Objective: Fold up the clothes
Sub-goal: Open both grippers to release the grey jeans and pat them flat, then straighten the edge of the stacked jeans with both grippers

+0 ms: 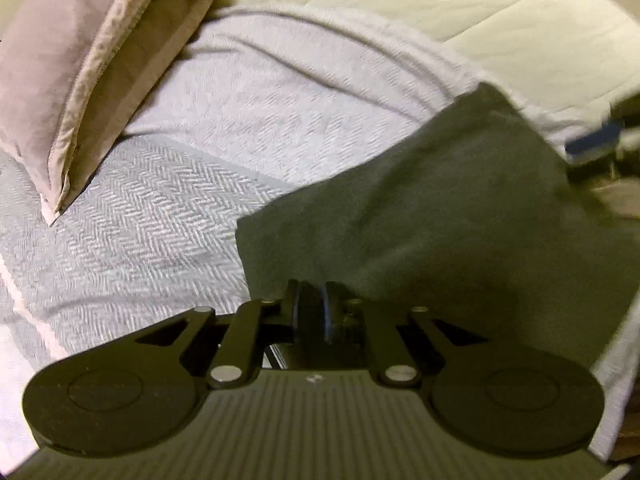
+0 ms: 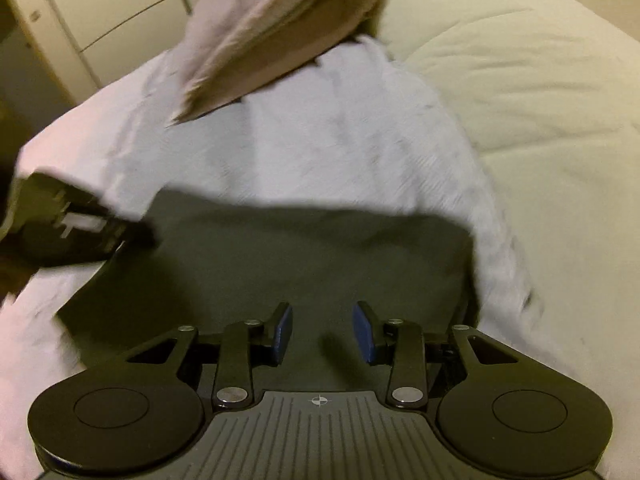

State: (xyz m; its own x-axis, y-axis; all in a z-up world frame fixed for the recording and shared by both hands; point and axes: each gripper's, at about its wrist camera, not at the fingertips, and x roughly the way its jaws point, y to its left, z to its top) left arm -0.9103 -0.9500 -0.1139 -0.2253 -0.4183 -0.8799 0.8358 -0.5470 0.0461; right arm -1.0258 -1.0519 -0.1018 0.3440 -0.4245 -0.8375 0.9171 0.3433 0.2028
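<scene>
A dark grey-green cloth (image 1: 440, 220) lies flat on a white herringbone blanket (image 1: 180, 220) on a bed. My left gripper (image 1: 311, 308) sits at the cloth's near left edge, its blue pads pinched together on a fold of that cloth. In the right wrist view the same cloth (image 2: 300, 248) spreads under my right gripper (image 2: 322, 332), which stands open just above the fabric with nothing between its pads. The left gripper (image 2: 136, 234) shows blurred at the cloth's left corner in that view. A blurred blue patch at the right edge of the left wrist view may be the right gripper's pad.
A pale pink pillow (image 1: 80, 60) leans on the blanket at the far left and appears as the pillow (image 2: 280, 40) at the top of the right wrist view. A cream duvet (image 2: 540, 120) covers the bed's right side. Pale drawers (image 2: 100, 12) stand beyond the bed.
</scene>
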